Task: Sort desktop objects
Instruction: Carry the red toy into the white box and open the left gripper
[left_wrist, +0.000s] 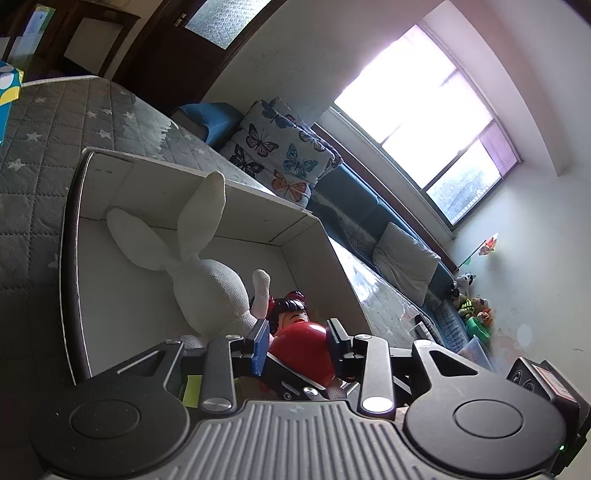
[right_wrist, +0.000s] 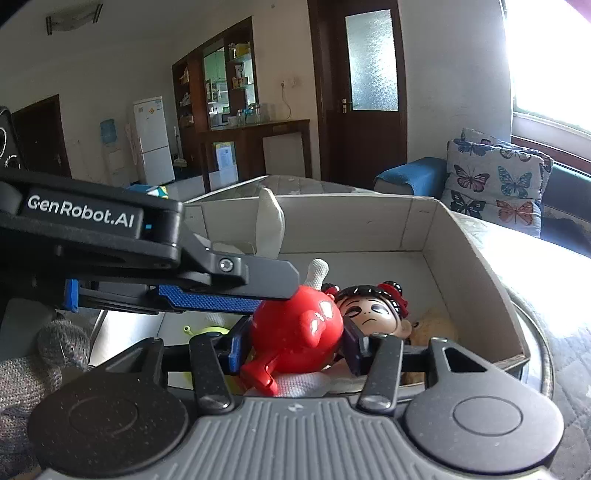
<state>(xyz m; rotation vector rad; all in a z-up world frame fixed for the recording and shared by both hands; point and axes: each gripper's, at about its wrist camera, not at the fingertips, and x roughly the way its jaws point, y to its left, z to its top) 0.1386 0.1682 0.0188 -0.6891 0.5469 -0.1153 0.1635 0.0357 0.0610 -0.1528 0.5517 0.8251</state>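
A doll with a glossy red body and black hair lies in an open cardboard box on top of a white plush rabbit. My right gripper is shut on the doll's red body, one pad on each side. My left gripper straddles the same body from the left. Its blue pads stand slightly off the doll, so it is open. In the right wrist view its upper finger lies across the top of the doll. A tan plush lies behind the doll's head.
The box rests on a dark round rim over a grey star-quilted cover. A butterfly cushion and a blue sofa lie beyond it. Grey knitted fabric shows at the lower left.
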